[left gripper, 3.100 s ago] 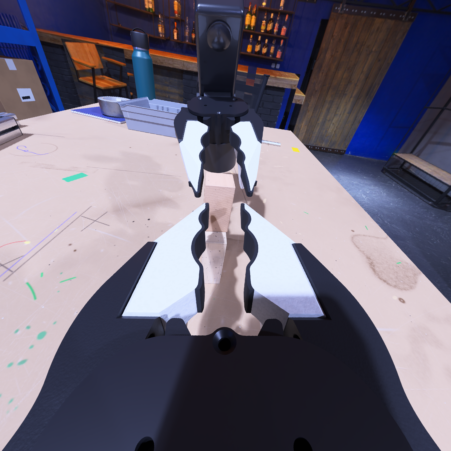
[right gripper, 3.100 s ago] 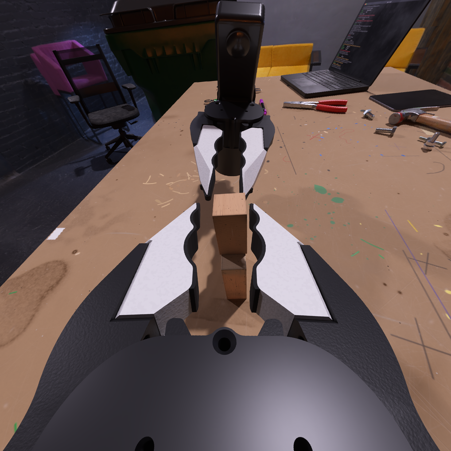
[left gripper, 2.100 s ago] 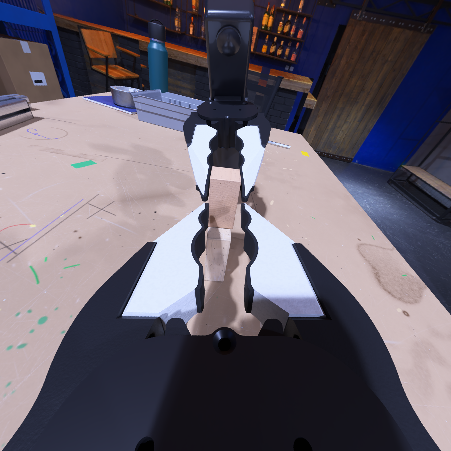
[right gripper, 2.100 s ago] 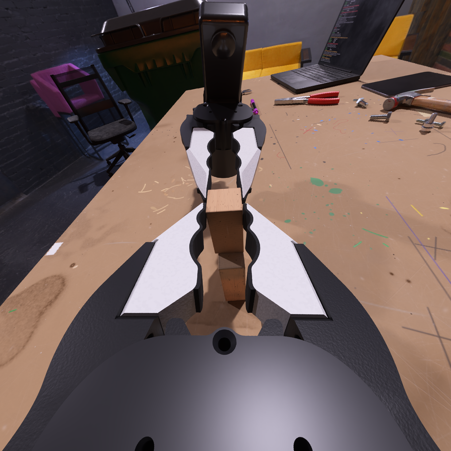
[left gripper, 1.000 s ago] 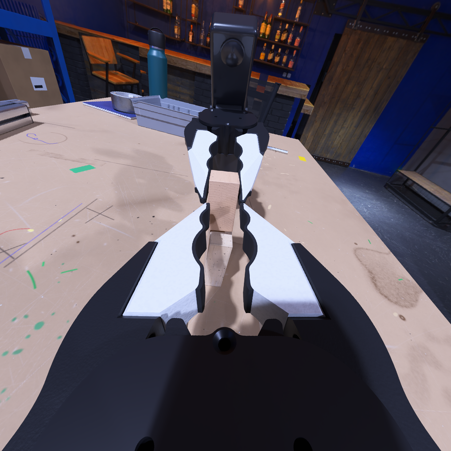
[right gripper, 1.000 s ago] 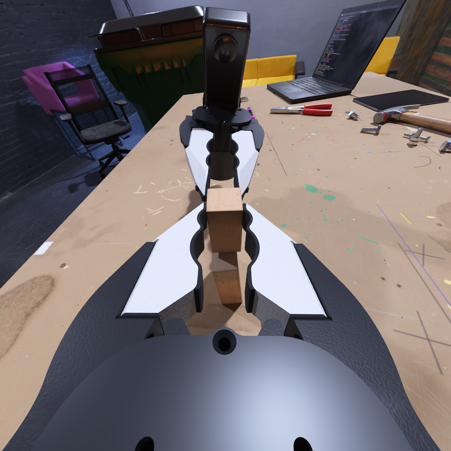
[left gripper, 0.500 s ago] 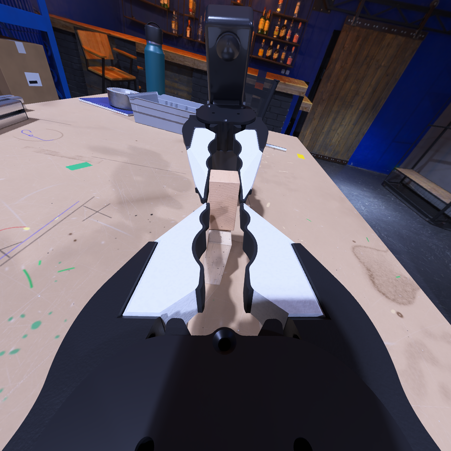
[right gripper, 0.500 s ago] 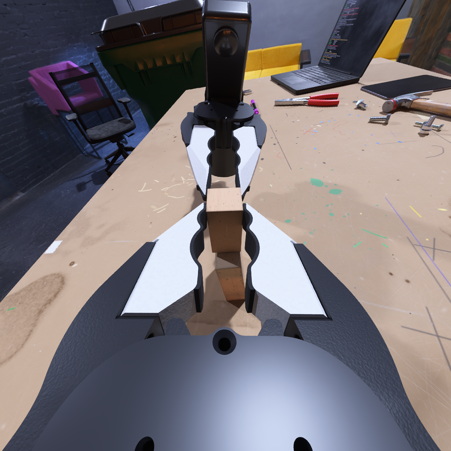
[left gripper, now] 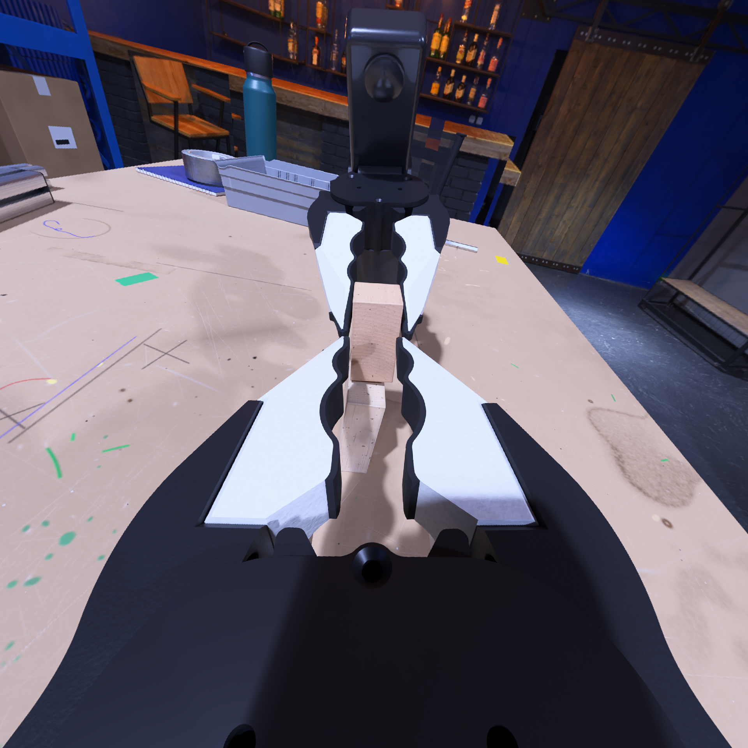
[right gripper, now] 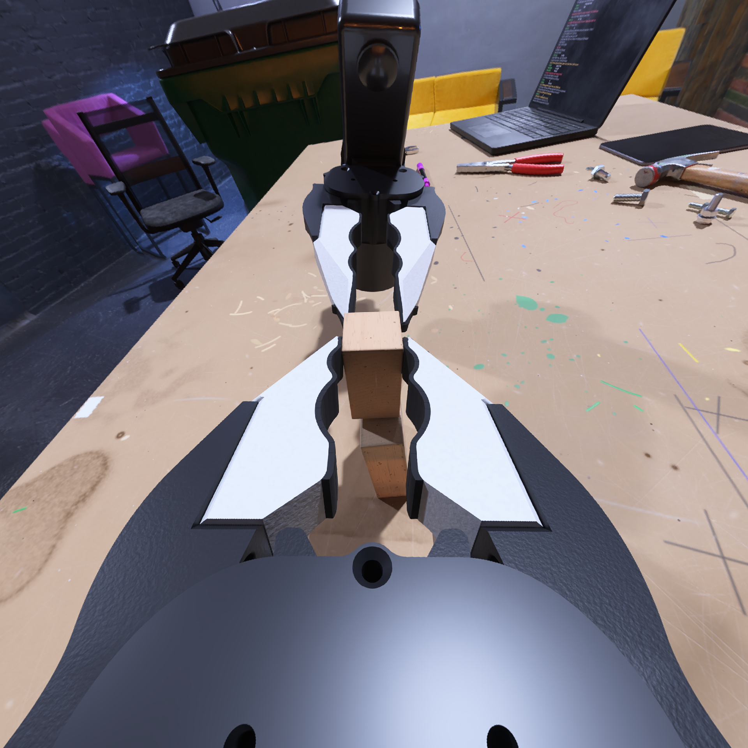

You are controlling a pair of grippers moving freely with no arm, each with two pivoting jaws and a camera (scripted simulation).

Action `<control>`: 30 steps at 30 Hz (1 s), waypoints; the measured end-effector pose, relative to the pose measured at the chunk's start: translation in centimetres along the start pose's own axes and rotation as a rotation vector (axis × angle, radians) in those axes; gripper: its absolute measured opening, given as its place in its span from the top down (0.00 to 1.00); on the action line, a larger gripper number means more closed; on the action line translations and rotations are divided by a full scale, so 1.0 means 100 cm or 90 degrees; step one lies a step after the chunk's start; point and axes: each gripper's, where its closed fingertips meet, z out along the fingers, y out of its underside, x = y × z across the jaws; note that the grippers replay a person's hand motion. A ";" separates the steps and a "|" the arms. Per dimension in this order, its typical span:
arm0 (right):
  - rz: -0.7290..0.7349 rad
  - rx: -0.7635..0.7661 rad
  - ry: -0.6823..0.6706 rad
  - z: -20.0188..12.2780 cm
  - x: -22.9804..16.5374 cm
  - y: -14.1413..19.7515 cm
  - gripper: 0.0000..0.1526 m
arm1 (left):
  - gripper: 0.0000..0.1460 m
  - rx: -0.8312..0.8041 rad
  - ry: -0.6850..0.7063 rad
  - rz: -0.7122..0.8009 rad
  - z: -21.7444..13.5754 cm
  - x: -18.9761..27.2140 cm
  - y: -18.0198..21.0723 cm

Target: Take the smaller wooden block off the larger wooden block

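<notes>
Jaws of the left gripper (left gripper: 371,342) are clenched on the upper wooden block (left gripper: 374,332); both tips press its side faces, low on the block. Jaws of the right gripper (right gripper: 372,344) come from the opposite side and also grasp this same block, a tip flat on each side. The two grippers face each other, their tips almost meeting along the block.

Under it is the lower wooden block (right gripper: 384,461). It rests on the bench (left gripper: 202,324) and is tilted, not straight below the upper one. I cannot tell whether the two blocks touch, or which of them is the smaller.

Both blocks sit closer to one long edge of the bench than to its middle. A brown stain (left gripper: 643,457) marks the surface close to that edge.

Farther on the left gripper's side, at the far edge of the bench, there are a grey tray (left gripper: 267,190), a metal bowl (left gripper: 200,164) on a blue notebook (left gripper: 178,180), and a teal bottle (left gripper: 259,109) behind them.

Farther on the right gripper's side, toward the opposite far edge, lie red-handled pliers (right gripper: 514,166), a hammer (right gripper: 696,174), some bolts (right gripper: 631,198), a dark tablet (right gripper: 676,141) and an open laptop (right gripper: 526,125).
</notes>
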 end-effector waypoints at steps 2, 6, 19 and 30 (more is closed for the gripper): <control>0.002 0.006 -0.003 0.000 0.000 -0.001 0.82 | 0.85 0.001 0.001 -0.003 0.000 0.000 -0.001; 0.001 0.006 -0.001 0.000 0.000 -0.001 0.82 | 0.85 0.001 0.001 -0.003 0.000 -0.001 -0.001; -0.009 0.005 -0.003 0.000 0.000 -0.002 0.82 | 0.85 0.004 0.002 0.003 0.000 0.001 -0.002; 0.013 0.017 -0.008 0.000 0.002 -0.003 0.82 | 0.85 0.007 -0.002 0.003 -0.001 -0.001 -0.002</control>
